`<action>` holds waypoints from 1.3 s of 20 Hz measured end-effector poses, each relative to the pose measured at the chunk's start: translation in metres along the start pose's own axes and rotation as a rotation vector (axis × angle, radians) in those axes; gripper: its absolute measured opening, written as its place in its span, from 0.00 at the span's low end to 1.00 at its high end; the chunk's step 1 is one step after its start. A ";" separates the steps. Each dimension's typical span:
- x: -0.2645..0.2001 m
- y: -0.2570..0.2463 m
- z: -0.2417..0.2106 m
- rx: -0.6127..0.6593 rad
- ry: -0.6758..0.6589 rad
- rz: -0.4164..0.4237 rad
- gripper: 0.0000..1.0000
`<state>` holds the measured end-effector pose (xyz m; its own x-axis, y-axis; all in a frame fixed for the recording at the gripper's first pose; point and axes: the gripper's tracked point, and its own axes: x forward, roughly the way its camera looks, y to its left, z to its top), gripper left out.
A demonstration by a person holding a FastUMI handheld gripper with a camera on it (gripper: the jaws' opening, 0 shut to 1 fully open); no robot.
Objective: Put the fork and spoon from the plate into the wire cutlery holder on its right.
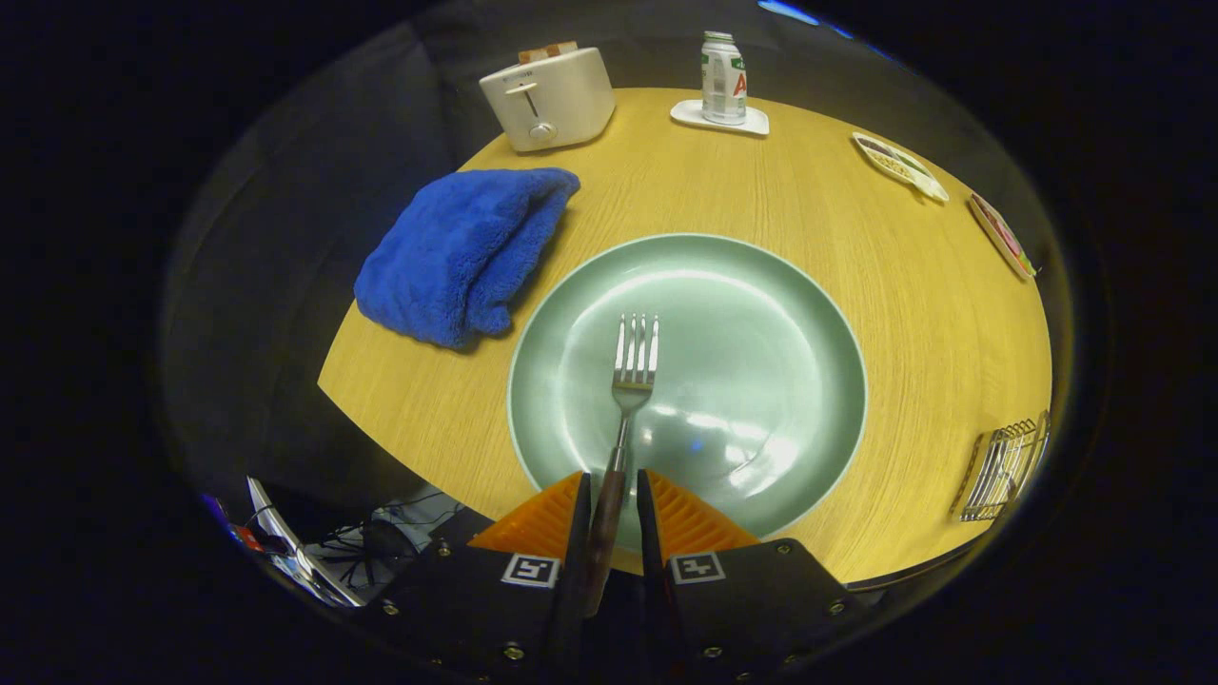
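A metal fork (635, 366) with a dark handle lies along the middle of the round green plate (809, 314), tines pointing away from me. Its handle runs back over the plate's near rim and into the narrow gap between my fingers. My gripper (611, 490) is closed down on that handle, with the left finger (547, 518) against it and the right finger (680, 518) very close on the other side. The wire cutlery holder (1004, 468) stands to the right of the plate, near the table's edge.
A folded blue towel (461, 252) lies left of the plate. A white toaster (549, 98) and a can on a white coaster (723, 81) stand at the far side of the wooden table (913, 285). Two small dishes (899, 164) sit at the far right.
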<state>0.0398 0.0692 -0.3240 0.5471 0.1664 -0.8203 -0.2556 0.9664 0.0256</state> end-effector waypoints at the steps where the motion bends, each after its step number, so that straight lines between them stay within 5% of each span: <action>1: 0.003 0.001 -0.002 0.002 0.019 0.004 0.28; 5: 0.028 0.004 -0.007 0.083 0.032 0.037 0.28; 6: 0.010 0.004 -0.002 0.099 0.043 0.046 0.05; 26: -0.045 -0.020 0.048 0.445 -0.200 0.152 0.05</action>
<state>0.0590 0.0516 -0.2604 0.6829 0.3041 -0.6642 -0.0041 0.9108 0.4128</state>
